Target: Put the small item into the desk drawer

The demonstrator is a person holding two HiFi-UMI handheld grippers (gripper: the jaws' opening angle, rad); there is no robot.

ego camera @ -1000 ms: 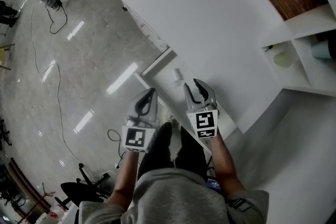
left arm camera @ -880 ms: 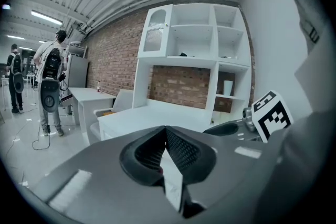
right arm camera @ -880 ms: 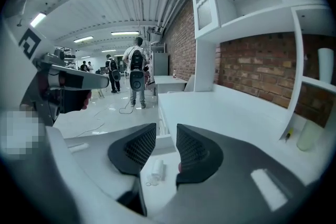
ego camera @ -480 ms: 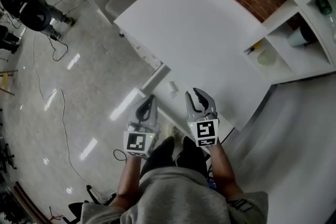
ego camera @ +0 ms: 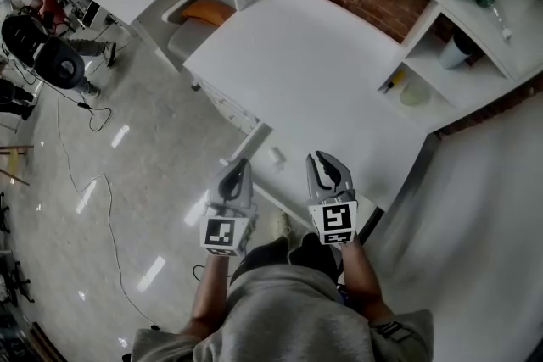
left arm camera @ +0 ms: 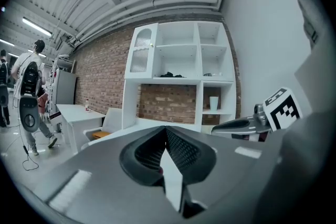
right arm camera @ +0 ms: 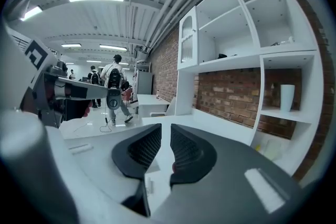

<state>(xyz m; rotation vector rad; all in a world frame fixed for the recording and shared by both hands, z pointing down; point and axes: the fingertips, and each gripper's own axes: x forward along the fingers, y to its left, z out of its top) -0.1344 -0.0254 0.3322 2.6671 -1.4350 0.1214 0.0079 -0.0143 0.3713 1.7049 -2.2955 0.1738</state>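
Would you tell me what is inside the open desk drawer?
A small white item lies in the drawer, seemingly alone. Its rear, under the desk top, is covered.

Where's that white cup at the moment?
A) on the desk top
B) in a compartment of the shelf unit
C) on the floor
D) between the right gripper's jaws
B: the white cup stands inside an open compartment of the shelf unit.

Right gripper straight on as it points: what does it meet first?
Right gripper likely meets the desk top first; depth is unclear. Its jaws have just been closing, with nothing between them.
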